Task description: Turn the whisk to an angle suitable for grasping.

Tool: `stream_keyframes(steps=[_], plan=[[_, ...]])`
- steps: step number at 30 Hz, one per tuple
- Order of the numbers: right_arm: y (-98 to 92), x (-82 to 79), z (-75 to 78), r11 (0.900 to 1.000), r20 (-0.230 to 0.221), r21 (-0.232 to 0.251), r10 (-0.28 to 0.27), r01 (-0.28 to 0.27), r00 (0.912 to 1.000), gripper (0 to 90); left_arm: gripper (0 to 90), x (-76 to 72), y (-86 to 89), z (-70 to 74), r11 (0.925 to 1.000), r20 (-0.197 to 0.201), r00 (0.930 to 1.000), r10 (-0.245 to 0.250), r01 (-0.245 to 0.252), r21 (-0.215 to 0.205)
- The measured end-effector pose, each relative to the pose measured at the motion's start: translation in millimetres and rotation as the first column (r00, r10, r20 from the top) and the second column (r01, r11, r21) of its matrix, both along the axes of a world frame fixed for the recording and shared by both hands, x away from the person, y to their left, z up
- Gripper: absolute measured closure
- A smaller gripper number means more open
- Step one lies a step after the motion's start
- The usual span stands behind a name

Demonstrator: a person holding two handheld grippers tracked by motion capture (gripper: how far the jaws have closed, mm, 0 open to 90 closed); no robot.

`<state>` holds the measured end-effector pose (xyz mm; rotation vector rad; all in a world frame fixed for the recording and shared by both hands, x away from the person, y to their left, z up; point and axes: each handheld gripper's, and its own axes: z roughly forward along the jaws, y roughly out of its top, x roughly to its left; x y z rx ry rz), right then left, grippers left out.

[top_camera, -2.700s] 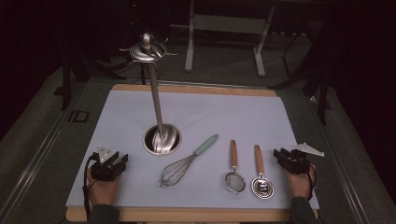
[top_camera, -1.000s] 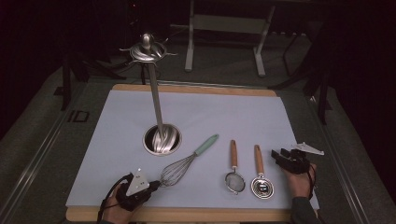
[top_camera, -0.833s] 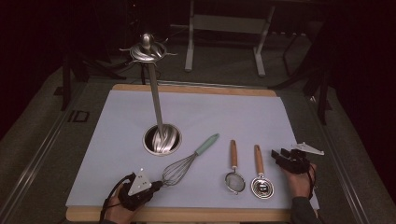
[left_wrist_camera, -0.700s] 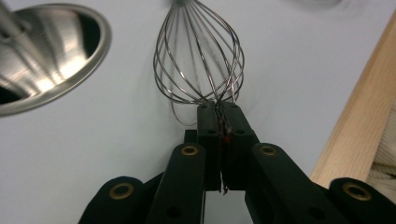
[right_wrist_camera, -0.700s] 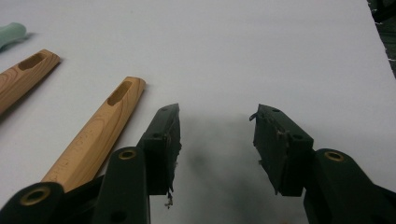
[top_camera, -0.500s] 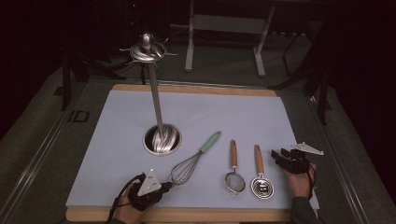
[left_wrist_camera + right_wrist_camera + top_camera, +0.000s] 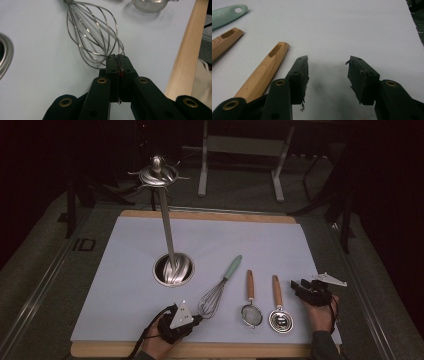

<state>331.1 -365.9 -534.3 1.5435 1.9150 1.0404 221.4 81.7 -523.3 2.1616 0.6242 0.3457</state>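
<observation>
1. The left gripper [image 7: 117, 60] has its fingers [image 7: 111, 67] pressed together on the wire loops of the whisk [image 7: 96, 35]; the loops spread out straight ahead of the fingertips, and the mint handle [image 7: 232, 267] points away beyond them.
2. I judge that the step in hand is to drag or lift the whisk by its wires, perhaps toward the utensil stand [image 7: 172, 267], which is ahead and to the left of these fingers.
3. The next move needs a firm pinch, because thin wires can slip out.
4. The right gripper [image 7: 327, 72] rests with its fingers spread and nothing between them; the wooden handle of the small strainer [image 7: 262, 72] lies just left of them.
5. Compared with a second ago, the left hand moved rightward and the whisk turned and shifted with it; the right hand did not move.
</observation>
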Motion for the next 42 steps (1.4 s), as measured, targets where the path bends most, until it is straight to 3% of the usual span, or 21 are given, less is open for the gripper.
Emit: stream_keyframes(steps=[6,12,14,19,23,25,28,32,33,34,37,39,42], plan=[[-0.2,-0.2,0.2,1.0,0.003,0.005,-0.003,0.003,1.0,50.0,87.5,2.6,-13.9,3.0,0.9997,0.014,0.9997,-0.022,0.022,-0.001],[3.3,-2.0,8.8,1.0,0.02,0.022,0.0,0.0,0.9998,51.3,85.8,-2.0,-5.6,8.9,0.9999,0.042,0.9991,-0.013,0.013,-0.007],[11.7,-4.8,23.3,1.0,0.058,0.015,0.025,-0.026,0.998,51.2,84.8,-2.6,0.5,11.8,0.9998,0.052,0.9986,-0.002,0.003,-0.019],[27.9,-3.3,38.9,0.997,0.051,0.024,0.066,-0.068,0.9965,50.6,82.7,1.4,24.6,15.1,0.9979,0.06,0.9961,0.065,-0.064,-0.006],[42.9,0.7,50.3,0.994,0.052,0.034,0.105,-0.107,0.9931,50.3,80.7,6.3,42.7,16.6,0.9924,0.072,0.9898,0.123,-0.123,0.0],[50.9,5.7,56.2,0.991,0.048,0.041,0.129,-0.131,0.9905,50.4,79.2,8.8,52.2,16.9,0.9873,0.079,0.9841,0.159,-0.159,-0.005],[59.2,11.6,62.9,0.981,0.049,0.094,0.166,-0.171,0.9848,50.9,76.7,12.1,67.3,15.5,0.9785,0.083,0.975,0.206,-0.205,-0.027],[75.7,20.1,71.1,0.976,0.037,0.091,0.194,-0.197,0.9803,51.5,74.2,17.3,86.5,12.3,0.9625,0.088,0.9584,0.271,-0.269,-0.034],[80.6,22.0,72.5,0.973,0.034,0.084,0.211,-0.213,0.9769,52.7,73.2,17.3,86.5,12.3,0.9625,0.088,0.9584,0.271,-0.269,-0.034],[85.6,23.9,73.5,0.971,0.028,0.074,0.226,-0.227,0.9737,52.8,72.2,19.3,93.6,9.7,0.9515,0.085,0.9479,0.307,-0.304,-0.046],[100.0,29.4,74.3,0.966,0.009,0.057,0.252,-0.252,0.9676,53.3,70.4,19.8,103.7,5.0,0.935,0.068,0.9341,0.351,-0.345,-0.083],[108.6,32.9,73.1,0.963,0.004,0.062,0.263,-0.262,0.9649,53.1,69.3,19.8,107.5,2.2,0.9245,0.061,0.9248,0.376,-0.369,-0.095],[124.0,37.8,70.3,0.96,-0.02,0.058,0.277,-0.275,0.9607,50.4,67.8,20.7,112.1,-0.3,0.915,0.061,0.9153,0.398,-0.391,-0.098]])
